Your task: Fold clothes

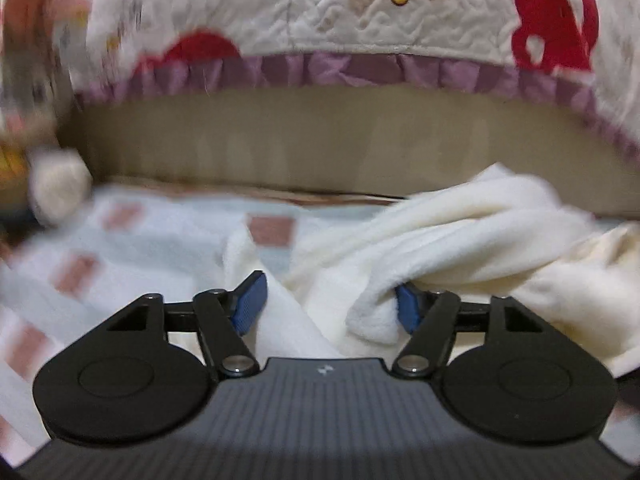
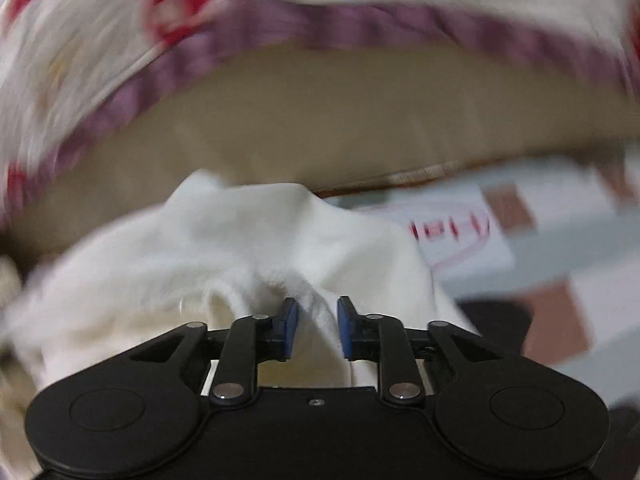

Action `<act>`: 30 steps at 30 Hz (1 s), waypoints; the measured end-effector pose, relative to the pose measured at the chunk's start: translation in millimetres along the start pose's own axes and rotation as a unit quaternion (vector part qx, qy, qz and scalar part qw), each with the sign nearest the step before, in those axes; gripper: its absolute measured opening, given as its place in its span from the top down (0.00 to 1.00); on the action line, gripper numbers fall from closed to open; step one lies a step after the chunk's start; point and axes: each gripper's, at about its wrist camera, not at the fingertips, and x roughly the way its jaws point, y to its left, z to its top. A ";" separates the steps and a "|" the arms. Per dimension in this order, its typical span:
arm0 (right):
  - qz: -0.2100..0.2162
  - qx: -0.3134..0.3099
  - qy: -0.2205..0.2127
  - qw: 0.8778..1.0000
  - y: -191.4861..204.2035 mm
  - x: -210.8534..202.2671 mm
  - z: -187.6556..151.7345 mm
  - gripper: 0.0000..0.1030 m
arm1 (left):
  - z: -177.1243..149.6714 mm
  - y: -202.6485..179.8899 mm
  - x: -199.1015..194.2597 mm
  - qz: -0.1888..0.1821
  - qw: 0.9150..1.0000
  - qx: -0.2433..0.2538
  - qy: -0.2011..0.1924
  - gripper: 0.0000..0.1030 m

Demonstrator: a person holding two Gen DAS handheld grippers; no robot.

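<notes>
A cream fleece garment (image 1: 460,240) lies crumpled on the bed. In the left wrist view my left gripper (image 1: 329,306) is open, its blue pads (image 1: 250,304) far apart. A fold of the garment bulges between the pads and rests against the right one. In the right wrist view the same garment (image 2: 224,248) tents up toward my right gripper (image 2: 318,328). Its blue pads (image 2: 290,328) stand close together with a ridge of the fleece pinched between them. Both views are blurred by motion.
The garment lies on a pale blue and white checked sheet (image 1: 120,240) with reddish squares (image 2: 508,204). Behind stands a tan panel (image 1: 320,140), overhung by a quilted white cover with red prints and a purple frill (image 1: 360,68). A blurred plush toy (image 1: 56,188) sits at the left.
</notes>
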 end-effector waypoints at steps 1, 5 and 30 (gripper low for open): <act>-0.002 -0.031 -0.009 0.999 4.0 -4.6 -5.4 0.50 | -0.6 6.0 -1.3 -0.020 0.999 -0.024 0.008 0.54; 0.025 -0.136 -0.011 0.990 13.7 -29.5 -32.7 0.44 | -5.9 -7.7 0.0 -0.008 0.999 0.030 0.017 0.50; -0.060 -0.397 -0.010 0.916 23.0 -35.0 -109.4 0.18 | 14.0 -40.6 -29.2 0.151 0.977 0.128 -0.080 0.90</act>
